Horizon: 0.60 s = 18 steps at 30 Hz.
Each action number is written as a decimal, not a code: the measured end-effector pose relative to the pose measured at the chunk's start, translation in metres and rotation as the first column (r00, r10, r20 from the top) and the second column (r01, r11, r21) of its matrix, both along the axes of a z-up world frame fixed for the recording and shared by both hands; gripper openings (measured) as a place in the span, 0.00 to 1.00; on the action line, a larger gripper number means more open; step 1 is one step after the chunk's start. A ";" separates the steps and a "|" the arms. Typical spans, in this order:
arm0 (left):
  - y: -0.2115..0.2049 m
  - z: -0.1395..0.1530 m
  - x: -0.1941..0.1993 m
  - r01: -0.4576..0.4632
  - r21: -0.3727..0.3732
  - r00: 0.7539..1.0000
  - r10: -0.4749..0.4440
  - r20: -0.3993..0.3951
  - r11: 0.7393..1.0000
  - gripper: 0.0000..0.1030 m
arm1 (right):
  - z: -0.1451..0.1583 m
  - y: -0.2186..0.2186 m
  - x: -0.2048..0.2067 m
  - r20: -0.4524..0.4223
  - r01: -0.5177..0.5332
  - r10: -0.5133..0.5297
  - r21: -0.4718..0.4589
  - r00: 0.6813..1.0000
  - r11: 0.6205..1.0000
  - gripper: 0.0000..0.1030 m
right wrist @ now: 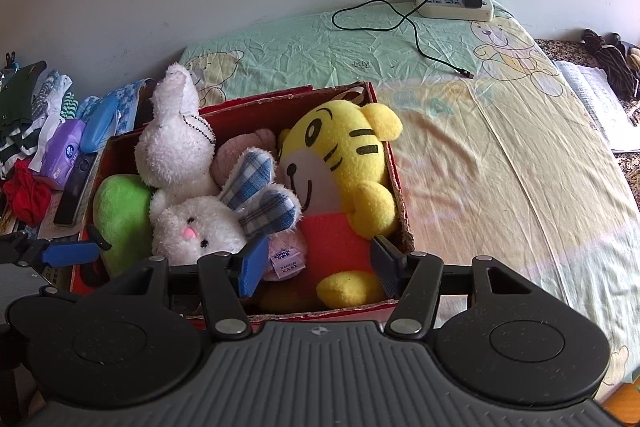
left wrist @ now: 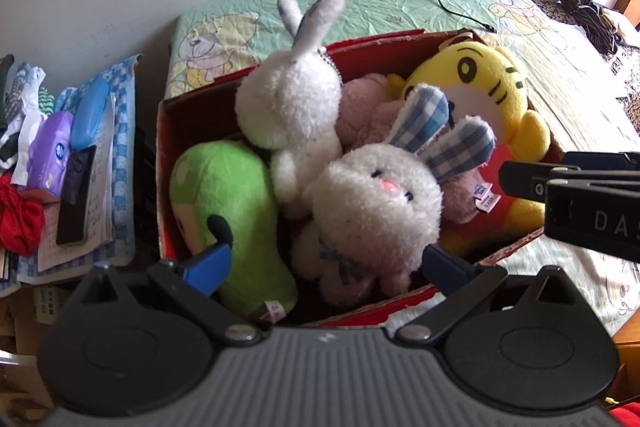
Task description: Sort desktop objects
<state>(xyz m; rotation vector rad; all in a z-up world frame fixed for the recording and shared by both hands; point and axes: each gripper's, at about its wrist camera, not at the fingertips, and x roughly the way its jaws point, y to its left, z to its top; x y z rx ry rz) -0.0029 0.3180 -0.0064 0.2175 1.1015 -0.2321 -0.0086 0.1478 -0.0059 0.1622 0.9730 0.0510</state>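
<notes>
Reading "DAS" in pale letters on the black body of the right gripper (left wrist: pixel 568 187), cut off at the frame edge in the left wrist view. Reading "KASE" on the small white and purple sewn tag (right wrist: pixel 285 261) under the pink plush; other small tags too blurred to read.

Lying in the red cardboard box (right wrist: pixel 400 195) on the pale green and yellow bear-print bedsheet (right wrist: pixel 500 155): a white fluffy rabbit with blue checked ears (left wrist: pixel 372 203), a second white rabbit with a bead chain (left wrist: pixel 292 103), a green plush toy (left wrist: pixel 224 203), a yellow tiger plush with orange belly (right wrist: pixel 340 163).

Hovering over the box's near edge, left gripper (left wrist: pixel 326 263) with fingers spread wide, holding nothing; checked-ear rabbit sitting between and just beyond the blue fingertips (left wrist: pixel 208 267).

Hanging likewise, right gripper (right wrist: pixel 320 267) with fingers wide apart and empty, the tiger's orange belly and yellow foot lying between them.

Standing on the sheet by the wall: a white power strip with black charger (right wrist: pixel 456 3).
</notes>
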 end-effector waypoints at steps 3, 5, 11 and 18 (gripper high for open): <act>0.002 -0.003 0.001 0.010 -0.031 1.000 -0.010 -0.024 0.999 0.98 | -0.001 0.001 -0.001 -0.003 0.006 -0.006 -0.010 1.000 1.000 0.58; 0.001 -0.003 0.000 0.026 -0.039 0.999 -0.027 -0.021 0.999 0.98 | -0.001 0.001 -0.002 -0.001 0.012 -0.012 -0.021 1.000 1.000 0.58; -0.008 -0.001 -0.003 0.114 -0.063 0.993 -0.115 0.000 0.991 0.99 | -0.001 -0.001 -0.007 0.001 0.032 -0.032 -0.034 0.999 0.999 0.58; -0.011 -0.005 0.003 0.147 -0.074 0.989 -0.148 -0.005 0.986 0.98 | -0.005 -0.008 -0.005 -0.003 0.084 -0.084 -0.023 0.996 0.996 0.57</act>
